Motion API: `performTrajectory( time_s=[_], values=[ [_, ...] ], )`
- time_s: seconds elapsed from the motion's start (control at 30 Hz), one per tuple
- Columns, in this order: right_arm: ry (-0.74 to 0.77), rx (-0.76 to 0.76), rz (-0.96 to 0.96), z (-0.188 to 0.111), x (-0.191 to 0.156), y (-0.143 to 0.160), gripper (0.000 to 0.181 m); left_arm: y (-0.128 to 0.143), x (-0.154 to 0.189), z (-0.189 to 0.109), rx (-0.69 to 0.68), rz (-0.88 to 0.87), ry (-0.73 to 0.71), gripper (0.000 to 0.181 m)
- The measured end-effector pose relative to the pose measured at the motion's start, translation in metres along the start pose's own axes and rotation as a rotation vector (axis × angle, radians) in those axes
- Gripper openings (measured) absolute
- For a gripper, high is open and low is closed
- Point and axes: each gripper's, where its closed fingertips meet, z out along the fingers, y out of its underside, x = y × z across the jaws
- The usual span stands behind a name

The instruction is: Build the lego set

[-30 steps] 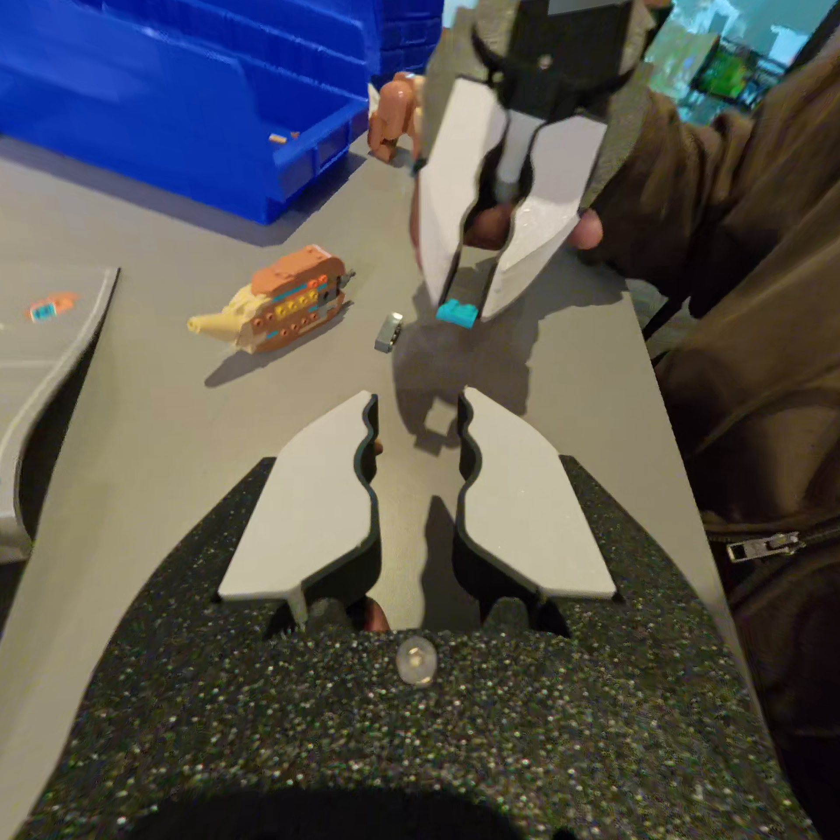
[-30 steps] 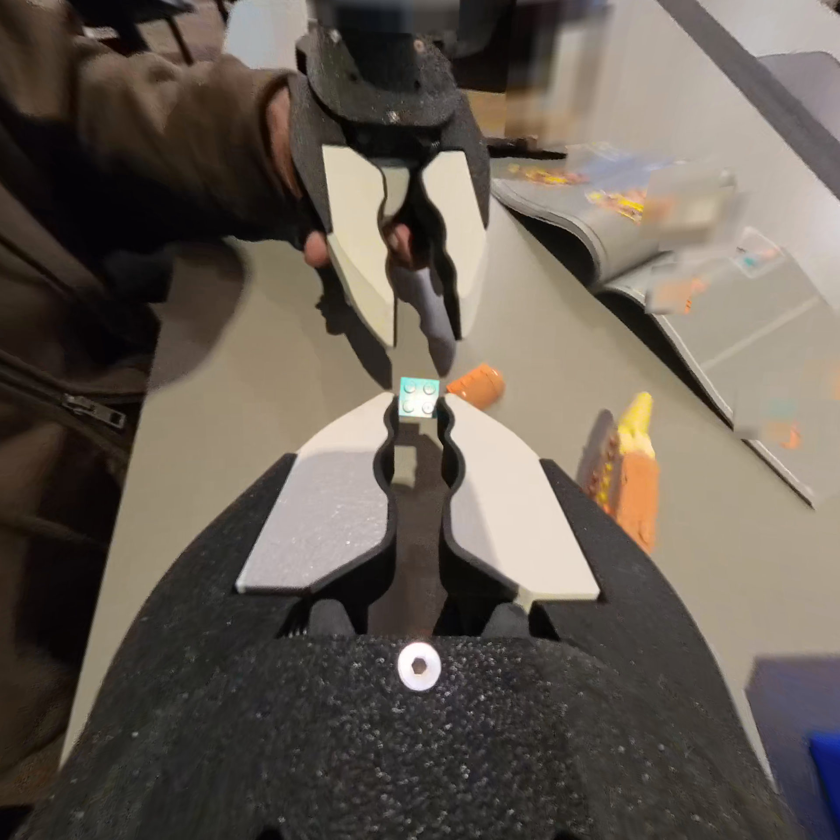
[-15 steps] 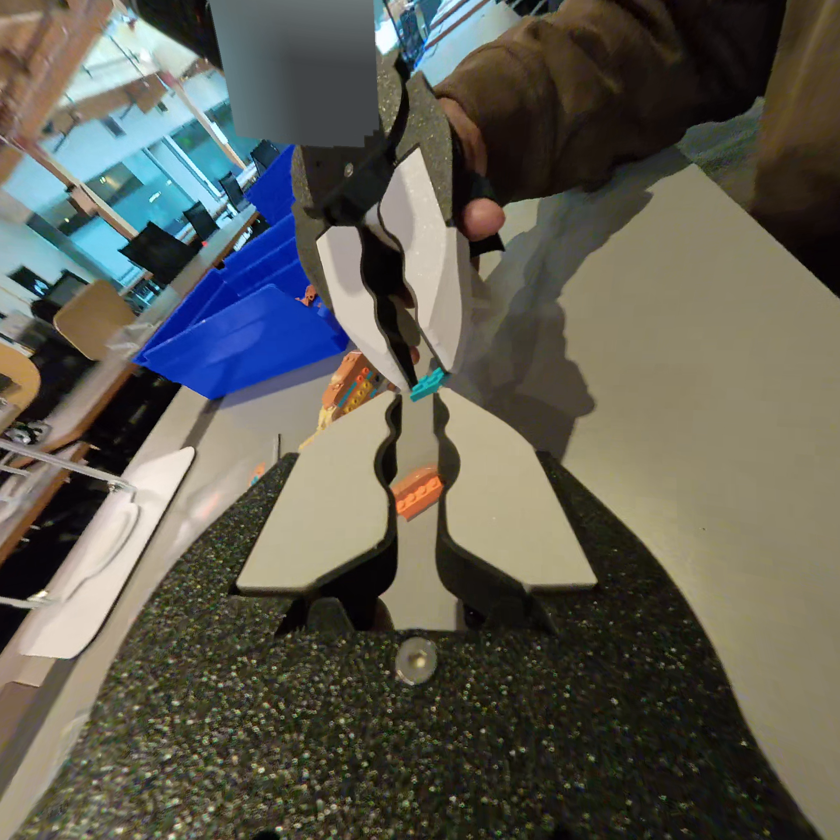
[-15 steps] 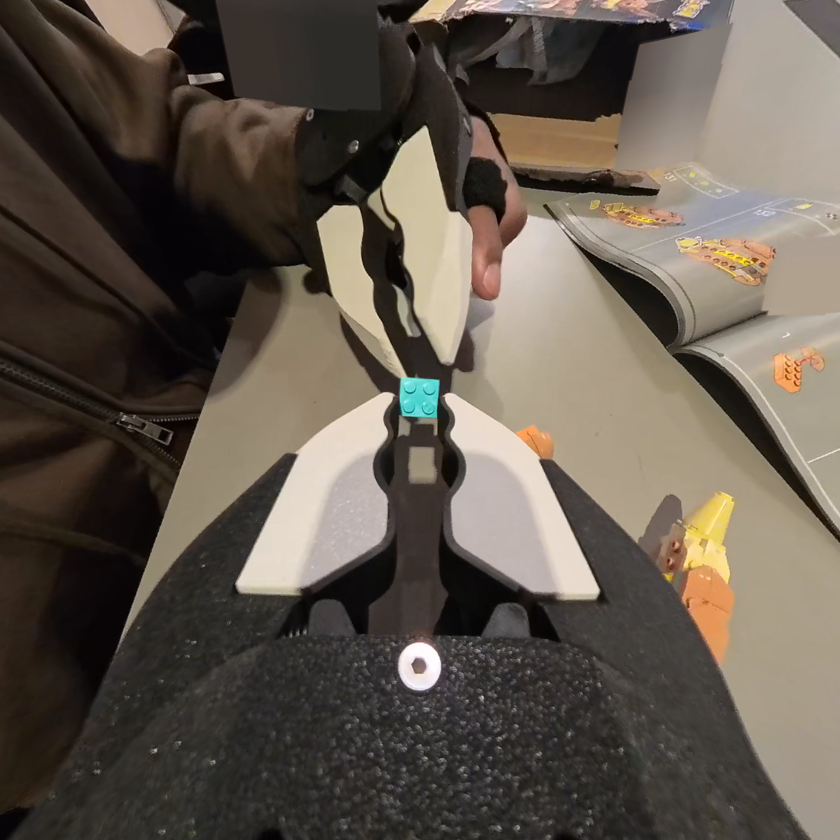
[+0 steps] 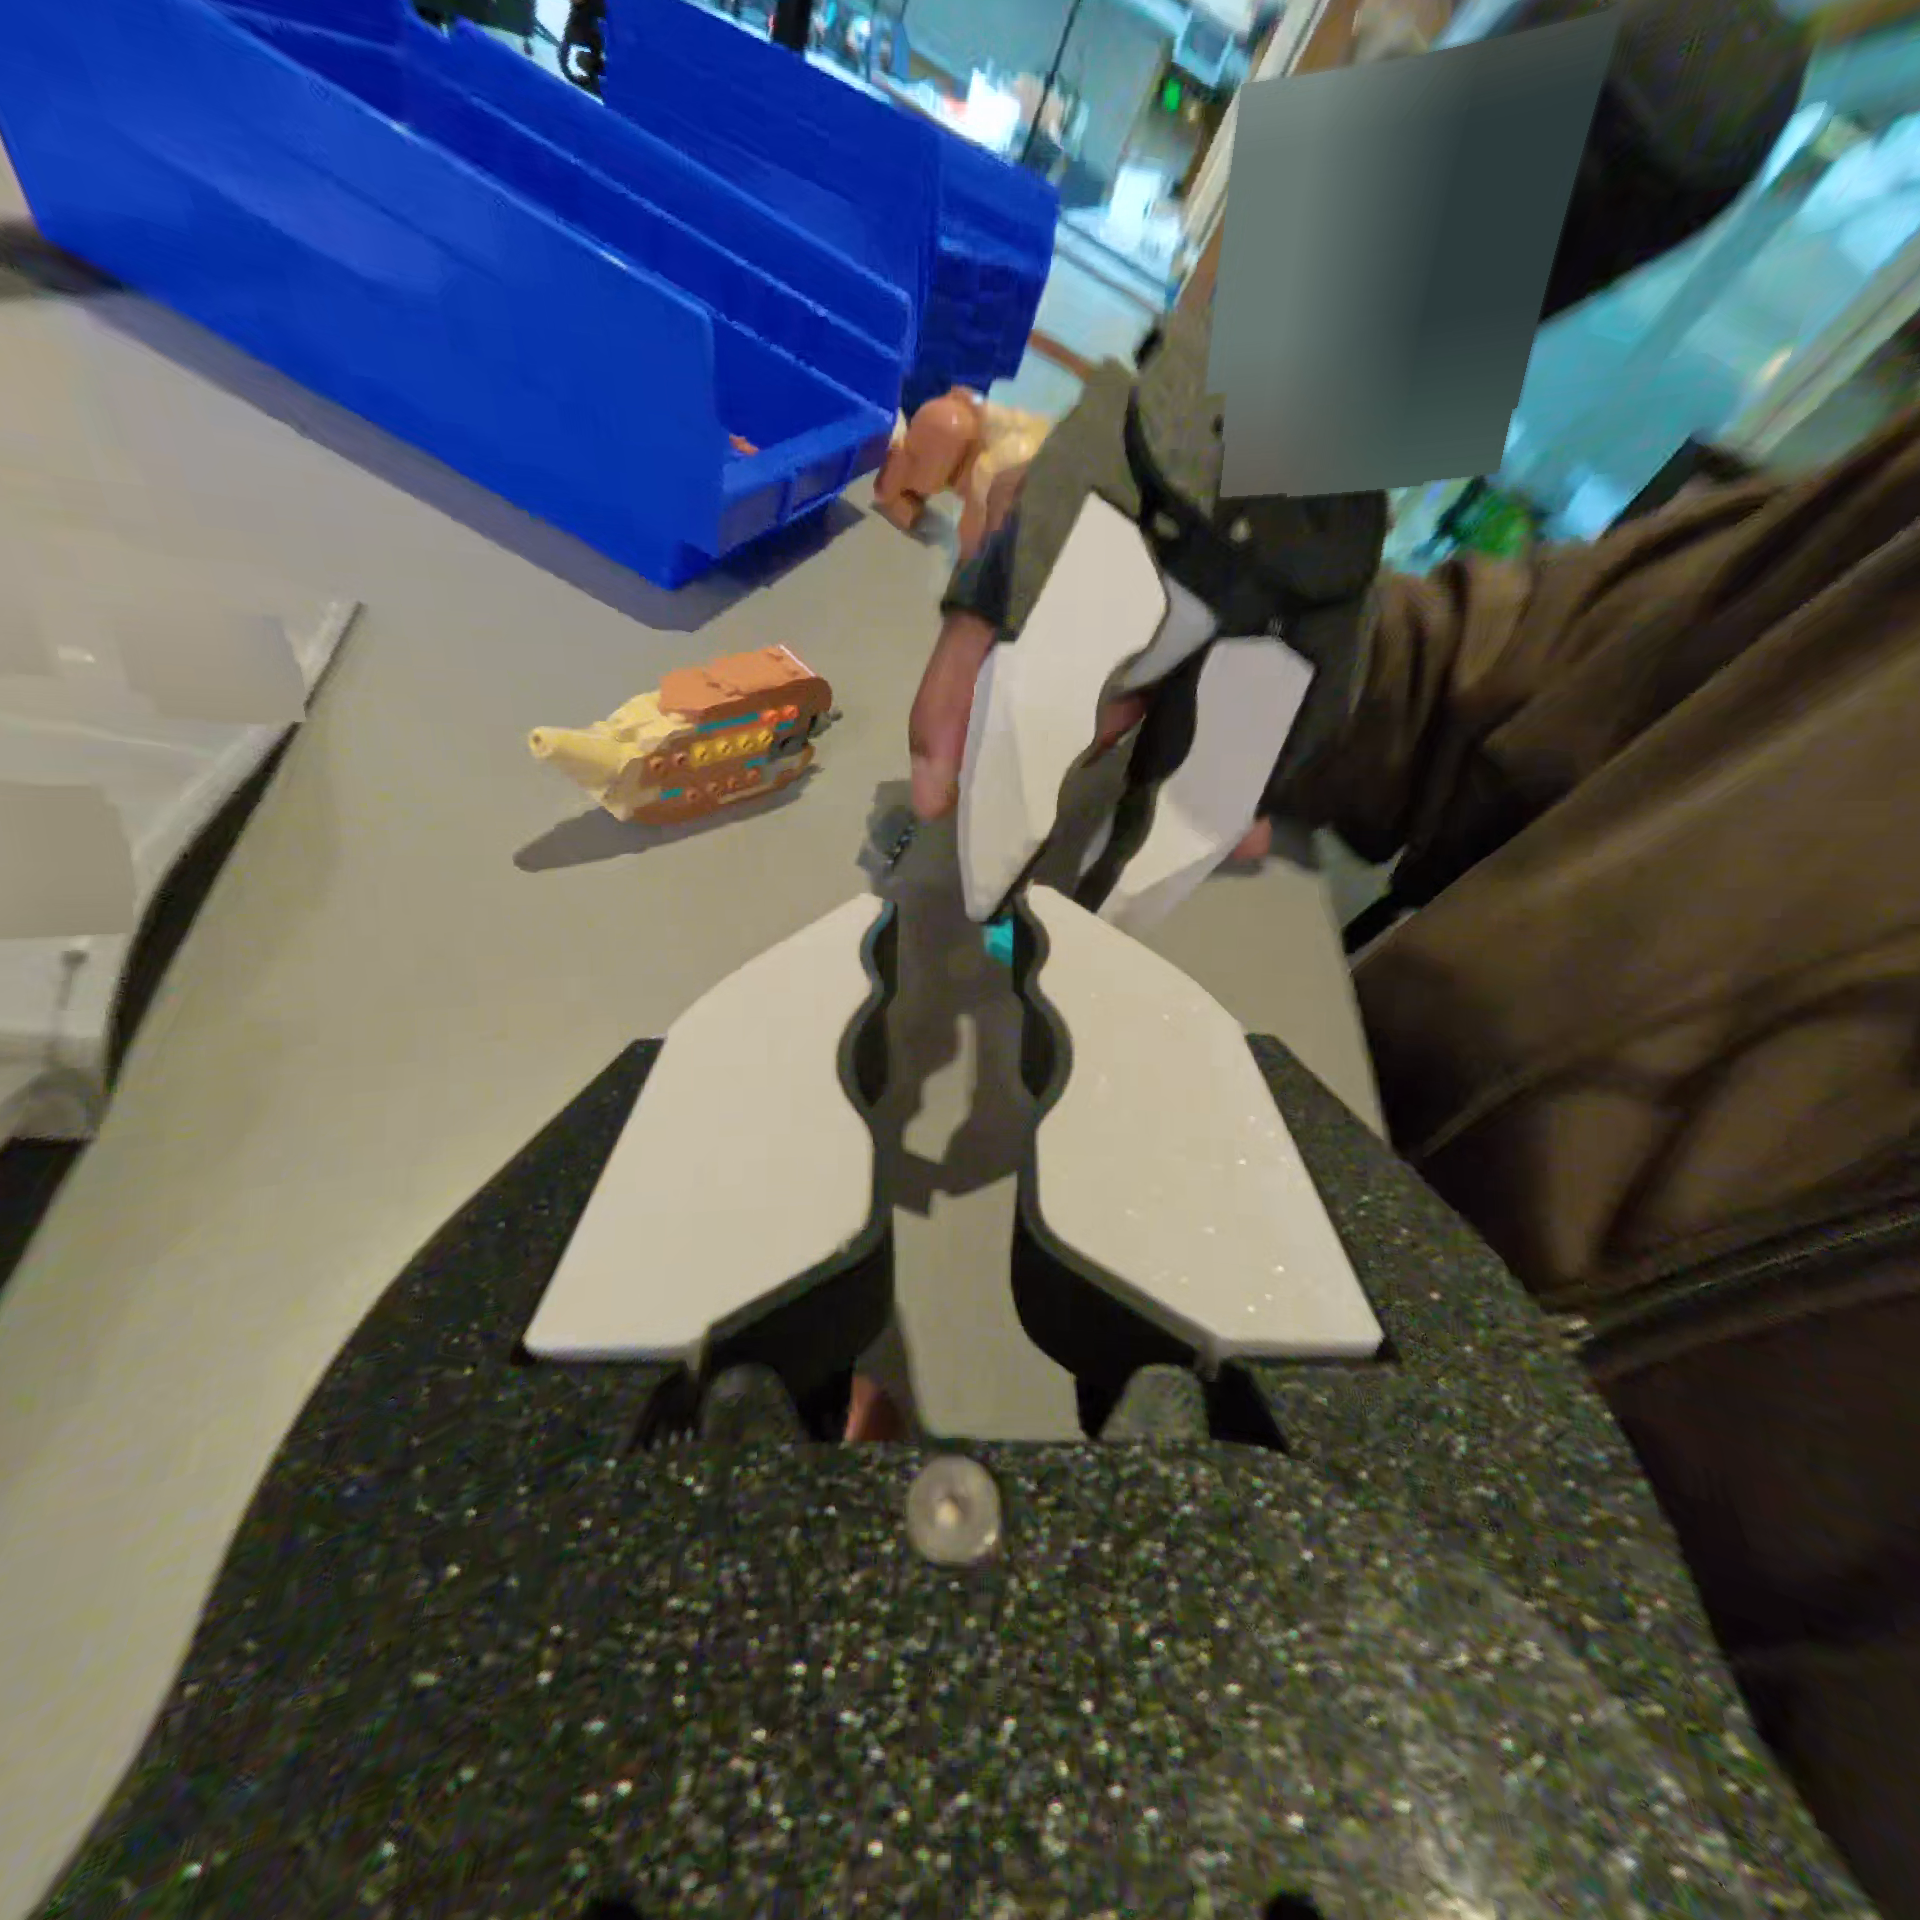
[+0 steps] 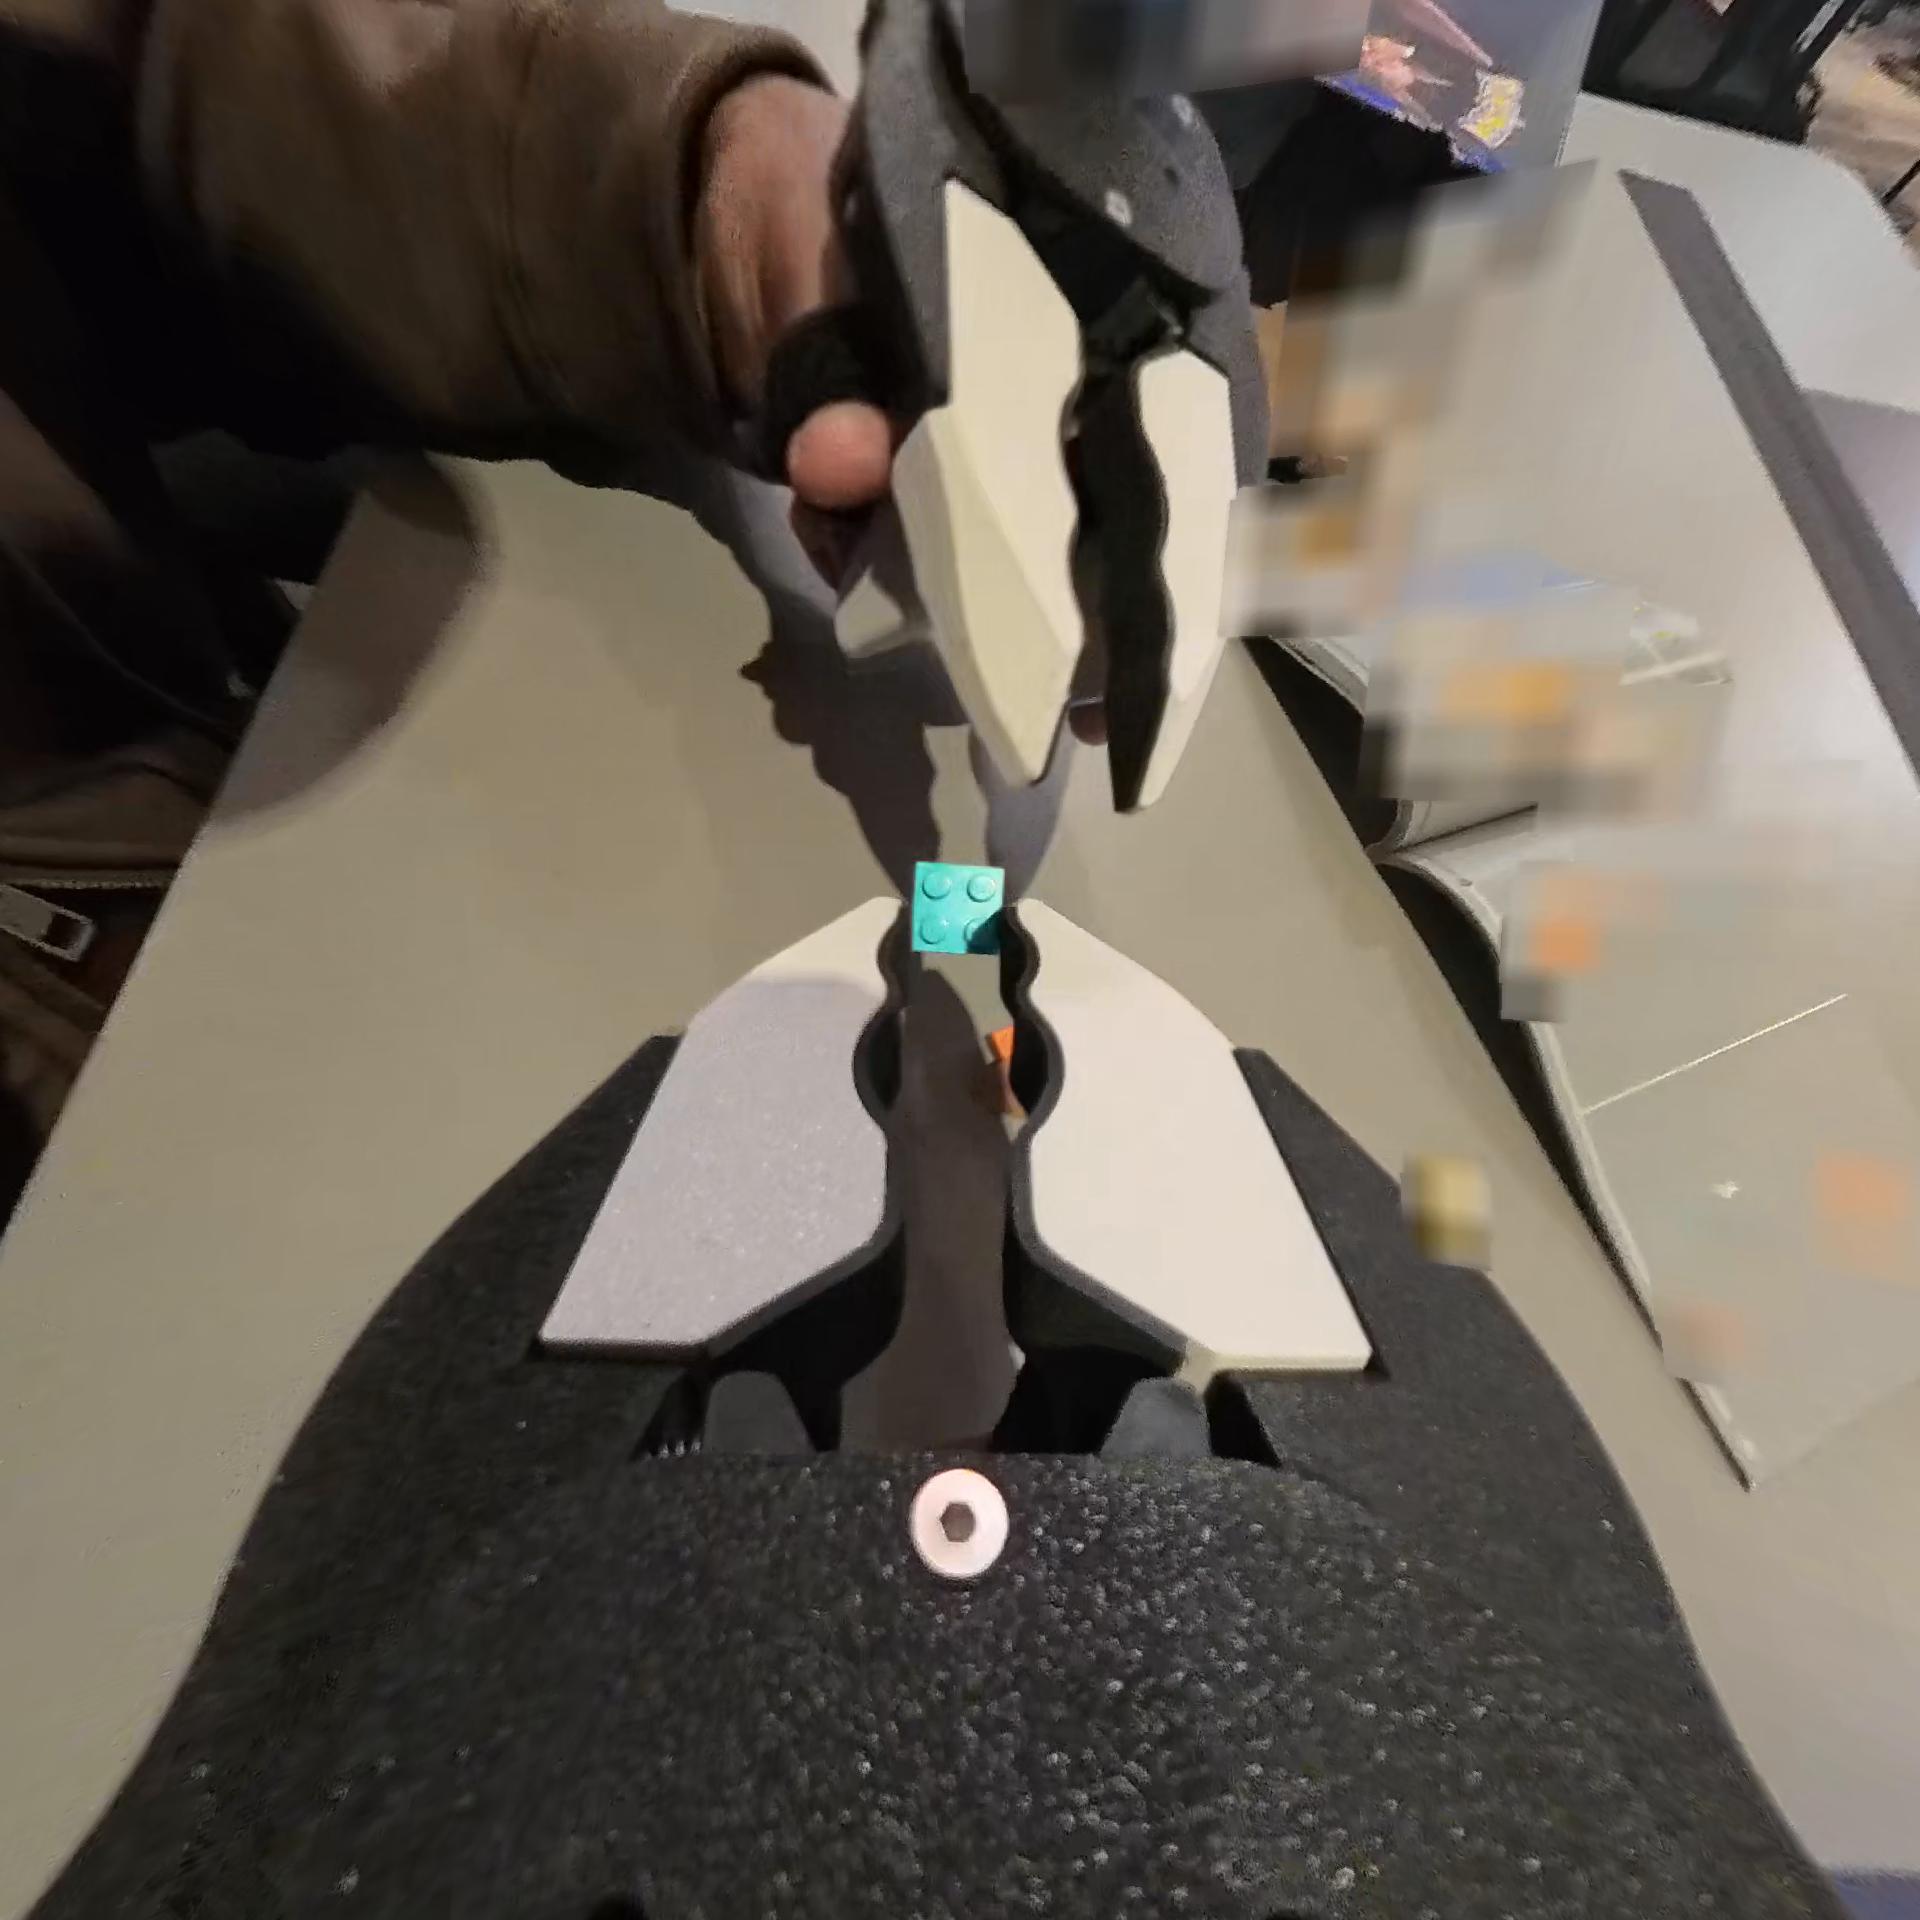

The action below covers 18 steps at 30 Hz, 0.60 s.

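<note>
My right gripper is shut on a small teal square plate, held flat at its fingertips above the grey table. My left gripper faces it tip to tip just beyond the plate, with its jaws a little apart and empty. In the left wrist view my left gripper is open, and the right gripper comes down from above with the teal plate at its tips. A tan and brown lego model lies on the table to the left.
Blue bins stand at the back left, with a brown lego figure beside them. An open instruction booklet lies at the table's right side. A small orange piece lies under my right gripper. The person's brown sleeve is close by.
Both grippers have swung and tilted while staying tip to tip. The right gripper keeps the teal plate. The left jaws are narrower than a second ago.
</note>
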Motion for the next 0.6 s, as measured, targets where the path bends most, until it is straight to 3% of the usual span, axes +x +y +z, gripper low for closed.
performTrajectory(
  time_s=[0.1,0.3,0.6],
  values=[
    [0.009,0.0,-0.028,0.004,0.002,-0.002,0.016,-0.001,0.005,-0.005,0.006,-0.064,0.063,0.024],
    [-0.027,0.005,-0.014,0.009,0.003,-0.003,0.016,0.02,0.002,-0.005,-0.117,0.372,-0.068,0.025],
    [-0.052,-0.002,-0.024,0.011,-0.001,-0.003,0.015,0.023,0.008,-0.001,-0.117,0.532,-0.071,0.021]
  ],
)
